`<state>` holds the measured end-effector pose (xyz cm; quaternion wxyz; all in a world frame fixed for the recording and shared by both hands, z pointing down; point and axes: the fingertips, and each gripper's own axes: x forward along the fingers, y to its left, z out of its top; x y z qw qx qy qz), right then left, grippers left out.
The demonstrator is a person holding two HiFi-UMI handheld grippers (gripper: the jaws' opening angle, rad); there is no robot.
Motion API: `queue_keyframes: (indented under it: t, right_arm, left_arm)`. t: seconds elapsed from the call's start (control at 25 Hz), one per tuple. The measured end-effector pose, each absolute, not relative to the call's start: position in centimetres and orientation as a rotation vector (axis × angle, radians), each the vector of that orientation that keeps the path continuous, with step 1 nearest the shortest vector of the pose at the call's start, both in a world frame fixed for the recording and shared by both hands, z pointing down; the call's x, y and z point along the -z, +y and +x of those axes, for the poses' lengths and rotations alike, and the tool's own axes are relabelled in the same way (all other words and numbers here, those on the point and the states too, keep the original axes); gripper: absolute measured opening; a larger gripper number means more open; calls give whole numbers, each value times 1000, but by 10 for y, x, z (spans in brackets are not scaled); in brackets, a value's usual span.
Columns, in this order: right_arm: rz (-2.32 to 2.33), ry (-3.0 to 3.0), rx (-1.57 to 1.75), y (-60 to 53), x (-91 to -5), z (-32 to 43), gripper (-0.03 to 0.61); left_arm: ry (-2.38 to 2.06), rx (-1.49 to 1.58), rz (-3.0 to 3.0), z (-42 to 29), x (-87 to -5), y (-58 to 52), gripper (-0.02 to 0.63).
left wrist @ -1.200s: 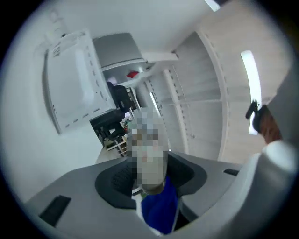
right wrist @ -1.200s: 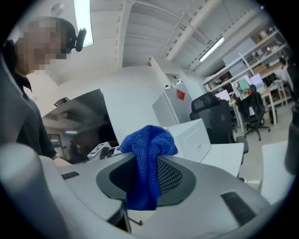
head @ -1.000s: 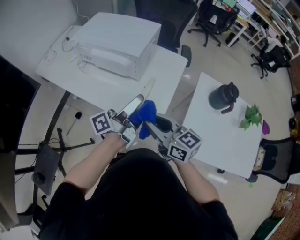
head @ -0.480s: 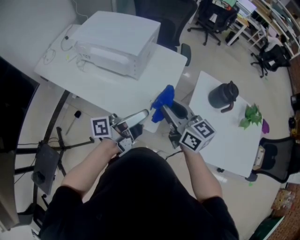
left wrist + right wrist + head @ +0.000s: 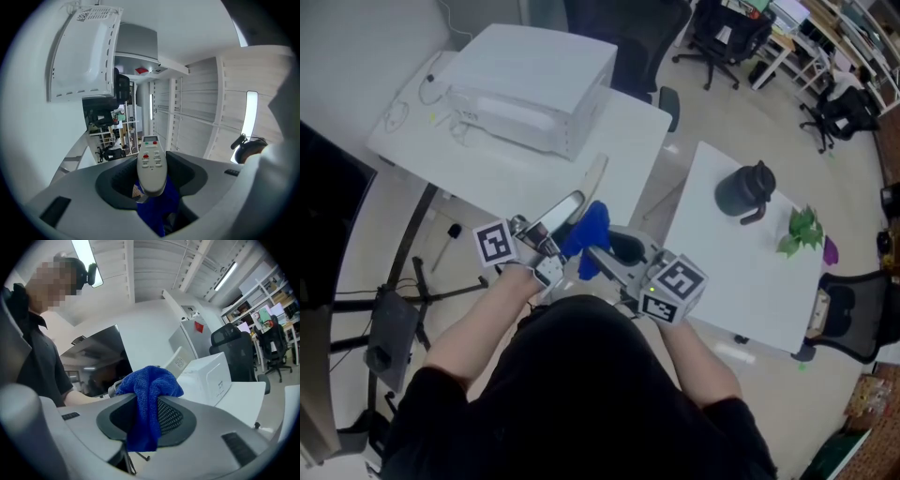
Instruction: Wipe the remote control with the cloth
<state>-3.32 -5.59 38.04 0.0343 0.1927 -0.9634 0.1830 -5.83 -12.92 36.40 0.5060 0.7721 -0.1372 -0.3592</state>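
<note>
Beside a table (image 5: 534, 178), left tongs (image 5: 151, 180) gripping remote control (image 5: 151, 164), right tongs (image 5: 146, 420) gripping blue cloth (image 5: 147, 385)

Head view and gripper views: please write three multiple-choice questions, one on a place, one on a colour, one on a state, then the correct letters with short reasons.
1. Where does the dark jug stand? A. on the small white table; B. on the floor; C. on a chair.
2. Which colour has the cloth? A. red; B. blue; C. white.
3. The left gripper is: A. open and empty; B. shut on the cloth; C. shut on the remote control.
Answers: 1 A, it stands on that tabletop; 2 B, the right gripper view shows it blue; 3 C, the remote sits clamped between its jaws.
</note>
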Motion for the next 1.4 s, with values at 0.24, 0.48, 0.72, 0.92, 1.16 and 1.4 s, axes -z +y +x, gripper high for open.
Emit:
queue_keyframes:
  t: [0.24,0.48,0.72,0.92,1.16,1.4]
  right_arm:
    - [679,-2973,-596,-72,-377,-18,117]
    - [869,-2993,-617,-106,-364,19,117]
    - [900,-3001,-589,-104,-357,26,117]
    - [981,-2938,-536,-94,-369,44,117]
    - [1164,-2609,-480,-80,-438,87,117]
    - [1234,-2477,-587,-57,-476,119,117]
  left_arm:
    - [-232,744,1906,-37,-369,-106,198]
    - [-146,596,1969,-22,-380,-83,198]
    - [-164,595,1981,-21,-381,-85,198]
    - [-532,493,2095,-48,-415,-109,198]
    - [-1267,-128,2278,-98,-506,-141,198]
    - [-1535,-512,2161,-144,-602,-159,198]
